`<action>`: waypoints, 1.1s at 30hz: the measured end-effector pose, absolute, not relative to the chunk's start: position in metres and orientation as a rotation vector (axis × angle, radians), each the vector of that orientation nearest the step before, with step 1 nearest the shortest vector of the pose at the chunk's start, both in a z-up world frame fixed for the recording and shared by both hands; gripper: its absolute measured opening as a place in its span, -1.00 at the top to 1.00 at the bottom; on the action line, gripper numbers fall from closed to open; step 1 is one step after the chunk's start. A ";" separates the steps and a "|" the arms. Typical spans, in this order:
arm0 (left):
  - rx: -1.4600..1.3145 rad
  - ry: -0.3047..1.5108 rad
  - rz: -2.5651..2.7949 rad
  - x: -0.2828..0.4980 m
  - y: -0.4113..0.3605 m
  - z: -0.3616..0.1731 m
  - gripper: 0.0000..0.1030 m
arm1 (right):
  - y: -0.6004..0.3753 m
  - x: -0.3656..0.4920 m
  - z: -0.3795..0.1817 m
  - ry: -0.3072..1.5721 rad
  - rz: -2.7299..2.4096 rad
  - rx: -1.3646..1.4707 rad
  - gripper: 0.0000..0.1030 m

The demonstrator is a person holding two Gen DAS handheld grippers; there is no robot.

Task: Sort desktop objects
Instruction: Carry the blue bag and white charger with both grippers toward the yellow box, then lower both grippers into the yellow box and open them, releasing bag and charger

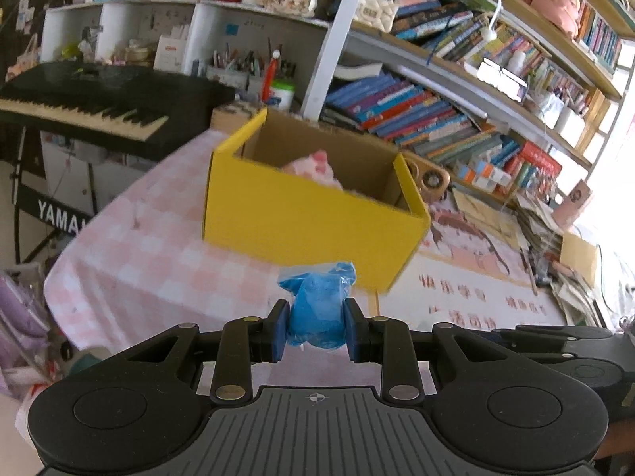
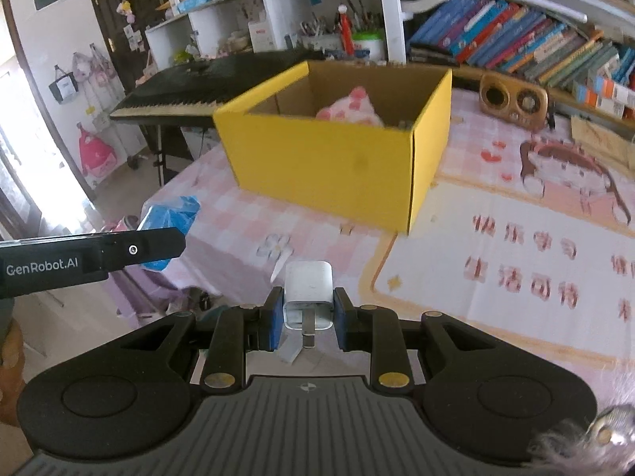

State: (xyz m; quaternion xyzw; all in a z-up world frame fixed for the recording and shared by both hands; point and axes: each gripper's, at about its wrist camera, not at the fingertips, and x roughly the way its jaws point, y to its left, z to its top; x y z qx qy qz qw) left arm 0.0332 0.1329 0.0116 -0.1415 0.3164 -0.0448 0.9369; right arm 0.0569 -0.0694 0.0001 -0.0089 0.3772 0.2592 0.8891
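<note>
My left gripper is shut on a blue plastic-wrapped packet, held above the table in front of the open yellow cardboard box. A pink and white soft item lies inside the box. My right gripper is shut on a white USB charger plug, its metal prong facing the camera, also short of the yellow box. In the right wrist view the left gripper's finger and its blue packet show at the left.
The table has a pink checked cloth and a cartoon mat. A gold retro radio stands behind the box. A keyboard piano is off the table's left edge. Bookshelves line the back; papers pile at the right.
</note>
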 end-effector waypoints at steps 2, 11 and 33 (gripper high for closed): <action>-0.291 0.624 -0.081 0.043 0.133 0.017 0.47 | -0.071 0.067 0.006 0.756 0.539 -0.020 0.55; -0.277 0.554 -0.046 0.106 0.130 0.037 0.47 | -0.073 0.136 0.036 0.648 0.571 -0.010 0.55; -0.006 0.727 -0.014 0.253 0.106 0.005 0.47 | -0.054 0.275 0.033 0.635 0.678 -0.029 0.55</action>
